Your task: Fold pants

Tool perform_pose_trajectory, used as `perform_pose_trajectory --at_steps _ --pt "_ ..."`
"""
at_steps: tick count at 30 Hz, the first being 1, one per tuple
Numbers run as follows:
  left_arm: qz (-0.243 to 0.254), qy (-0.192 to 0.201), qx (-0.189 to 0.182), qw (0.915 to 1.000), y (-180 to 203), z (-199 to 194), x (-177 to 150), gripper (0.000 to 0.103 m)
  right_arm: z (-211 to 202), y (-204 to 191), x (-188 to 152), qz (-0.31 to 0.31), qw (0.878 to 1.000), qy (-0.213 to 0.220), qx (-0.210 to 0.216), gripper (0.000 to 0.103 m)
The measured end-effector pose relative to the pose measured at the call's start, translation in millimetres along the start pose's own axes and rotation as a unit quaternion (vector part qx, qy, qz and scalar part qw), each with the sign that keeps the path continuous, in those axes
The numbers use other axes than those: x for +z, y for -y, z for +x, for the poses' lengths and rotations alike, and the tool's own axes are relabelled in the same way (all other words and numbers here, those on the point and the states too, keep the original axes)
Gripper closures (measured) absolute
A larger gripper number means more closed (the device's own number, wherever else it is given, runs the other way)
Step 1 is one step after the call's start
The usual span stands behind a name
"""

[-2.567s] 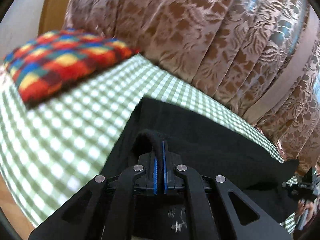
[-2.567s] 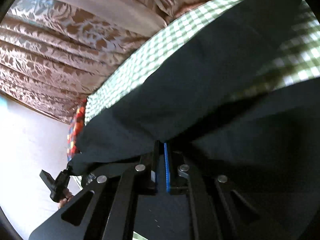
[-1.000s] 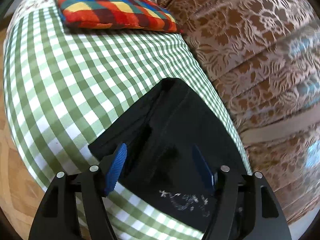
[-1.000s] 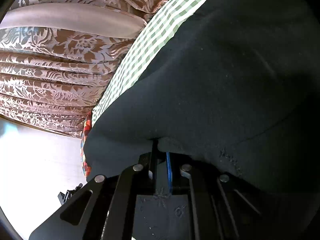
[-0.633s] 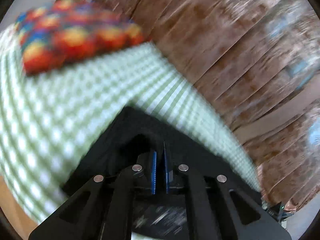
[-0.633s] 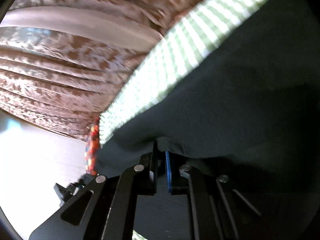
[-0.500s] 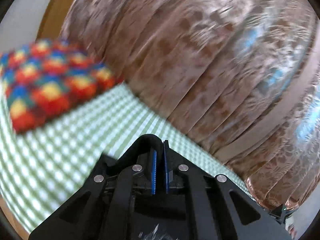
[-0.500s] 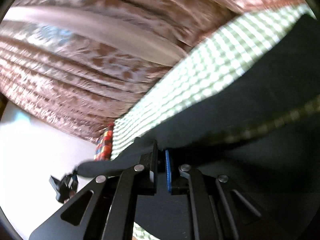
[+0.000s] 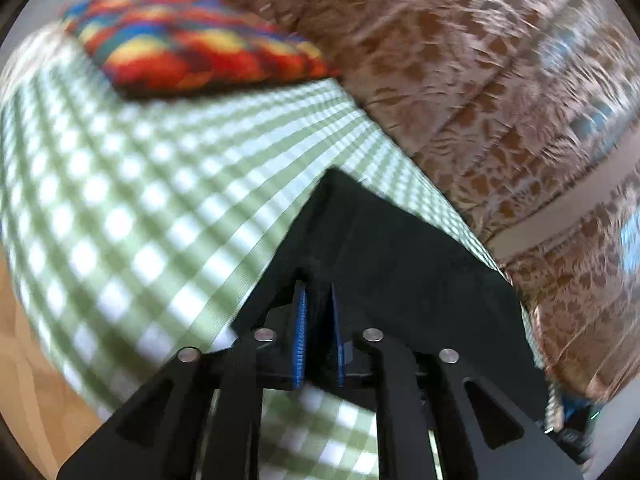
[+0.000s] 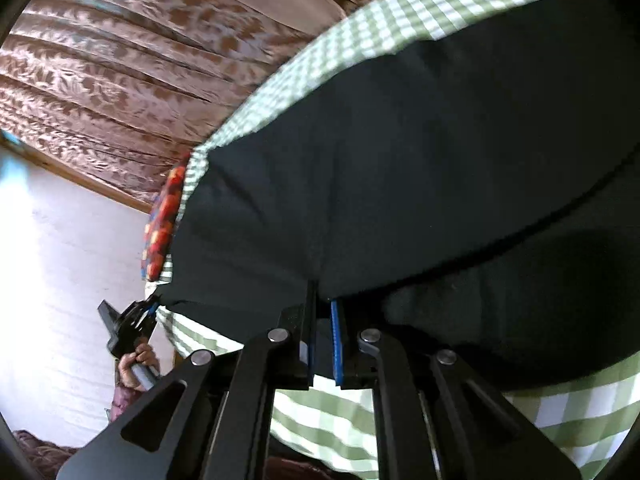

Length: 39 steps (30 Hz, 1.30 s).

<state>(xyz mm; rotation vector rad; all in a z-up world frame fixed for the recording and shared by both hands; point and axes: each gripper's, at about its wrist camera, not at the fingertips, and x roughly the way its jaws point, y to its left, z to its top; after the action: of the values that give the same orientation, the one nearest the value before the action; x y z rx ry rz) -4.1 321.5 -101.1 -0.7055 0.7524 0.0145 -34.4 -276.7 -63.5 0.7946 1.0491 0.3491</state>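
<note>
The black pants (image 9: pixel 400 264) lie folded on a green-and-white checked bed (image 9: pixel 120 208). In the left wrist view my left gripper (image 9: pixel 318 300) sits at the pants' near edge, its blue pads a small gap apart with black cloth between them. In the right wrist view the pants (image 10: pixel 400 152) fill most of the frame. My right gripper (image 10: pixel 323 300) has its pads narrowly apart at the cloth's near edge, with a fold of fabric at their tips. The left gripper (image 10: pixel 140 312) also shows there, at the pants' far corner.
A bright plaid cushion (image 9: pixel 192 52) lies at the bed's far end. Brown patterned curtains (image 9: pixel 480 80) hang close behind the bed. A wooden floor (image 9: pixel 24 352) shows at the left. A white wall (image 10: pixel 60 260) stands beyond the bed in the right wrist view.
Both grippers have come down toward the bed with the pants' edge. The pads of each now stand slightly wider apart than half a second ago. The left view is motion-blurred.
</note>
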Motion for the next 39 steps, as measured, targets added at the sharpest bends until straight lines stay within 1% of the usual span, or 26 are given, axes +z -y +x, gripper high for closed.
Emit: perform_pose_trajectory --at_steps 1,2,5,8,10,11,12,13,14,15,16,18,20,21,24,26,27,28,29,31,32,33,34,36,37,39 --pt "-0.022 -0.002 -0.009 0.9997 -7.3 -4.6 -2.2 0.08 0.5 1.1 0.2 -0.002 1.0 -0.001 -0.004 0.098" --pt "-0.046 0.002 -0.013 0.9988 -14.3 -12.2 -2.6 0.076 1.5 1.5 0.1 -0.004 1.0 -0.002 -0.007 0.098" --pt "-0.108 -0.001 -0.047 0.993 -25.0 -26.8 -0.4 0.074 3.5 1.9 3.8 -0.008 1.0 -0.001 -0.012 0.098" --pt "-0.137 -0.006 -0.066 0.9883 -23.4 -37.3 -2.9 0.074 4.7 4.5 4.9 -0.011 1.0 -0.001 -0.013 0.098" --pt "-0.151 -0.012 -0.065 0.9863 -14.3 -38.4 -3.6 0.062 3.9 7.0 4.4 -0.009 1.0 -0.001 -0.009 0.098" --pt "-0.158 -0.013 -0.067 0.985 -11.3 -38.7 -3.8 0.062 4.6 6.6 4.8 -0.009 1.0 0.0 -0.008 0.098" --pt "-0.163 -0.012 -0.058 0.9848 -6.2 -39.6 -3.3 0.053 5.4 6.5 5.7 -0.008 1.0 0.001 -0.005 0.098" --pt "-0.17 -0.018 -0.034 0.9847 -2.2 -38.1 -3.1 0.037 5.8 7.2 6.1 -0.007 1.0 0.001 -0.004 0.098" --pt "-0.181 -0.028 -0.023 0.9828 -0.5 -34.2 -4.0 0.035 6.8 7.7 6.8 -0.005 1.0 0.0 -0.002 0.098" --pt "-0.192 -0.048 -0.031 0.9798 1.7 -27.0 -4.5 0.035 7.6 9.3 7.2 -0.003 1.0 0.001 0.002 0.098" --pt "-0.195 -0.057 -0.02 0.979 2.8 -22.8 -4.1 0.033 8.0 9.8 7.4 -0.003 1.0 0.001 0.003 0.098" --pt "-0.189 -0.06 0.026 0.9797 7.9 -16.0 0.8 0.033 9.0 11.0 8.4 0.0 1.0 0.0 0.008 0.098" --pt "-0.191 -0.062 0.032 0.9792 13.2 -9.4 6.7 0.033 8.2 11.6 8.7 0.0 1.0 0.001 0.013 0.098" --pt "-0.182 -0.06 0.051 0.9801 19.4 -5.5 11.8 0.033 8.0 12.0 8.7 -0.002 1.0 0.001 0.014 0.098" --pt "-0.162 -0.072 0.093 0.9798 31.4 5.6 19.9 0.059 5.5 13.9 7.3 -0.004 1.0 0.001 0.017 0.098" --pt "-0.137 -0.071 0.114 0.9814 40.4 11.1 23.7 0.071 4.1 11.9 7.0 -0.013 1.0 0.002 0.016 0.098" --pt "-0.133 -0.071 0.114 0.9819 42.3 14.4 26.3 0.084 3.2 11.1 7.1 -0.016 1.0 0.002 0.016 0.098" --pt "-0.128 -0.067 0.114 0.983 44.2 17.8 28.9 0.093 2.7 10.3 7.3 -0.018 1.0 0.001 0.016 0.098" --pt "-0.119 -0.06 0.11 0.985 48.4 19.9 31.8 0.095 2.9 8.2 8.6 -0.019 1.0 0.001 0.015 0.098" --pt "-0.095 -0.031 0.078 0.9919 59.6 18.9 40.9 0.096 -4.2 3.3 12.0 -0.018 0.999 0.011 0.026 0.098" --pt "-0.084 -0.015 0.057 0.9947 67.6 15.3 47.7 0.096 -13.1 -0.1 14.1 -0.017 0.999 0.022 0.04 0.098" --pt "-0.071 0.013 0.02 0.9972 78.9 7.5 57.2 0.096 -19.3 -3.1 14.7 -0.02 0.998 0.029 0.048 0.098" --pt "-0.055 0.033 -0.003 0.9979 86.6 -0.2 63.0 0.096 -29.6 -9.6 15.4 -0.03 0.997 0.04 0.053 0.098" --pt "-0.021 0.057 -0.026 0.9978 98.8 -10.6 69.8 0.096 -43.4 -20.7 12.7 -0.052 0.996 0.049 0.051 0.098" --pt "-0.01 0.059 -0.032 0.9977 98.8 -12.5 69.2 0.096 -45.1 -22.7 9.9 -0.056 0.996 0.047 0.049 0.098" --pt "0.006 0.05 -0.022 0.9985 89.0 -8.9 61.4 0.097 -39.1 -23.3 0.0 -0.063 0.997 0.03 0.029 0.098"
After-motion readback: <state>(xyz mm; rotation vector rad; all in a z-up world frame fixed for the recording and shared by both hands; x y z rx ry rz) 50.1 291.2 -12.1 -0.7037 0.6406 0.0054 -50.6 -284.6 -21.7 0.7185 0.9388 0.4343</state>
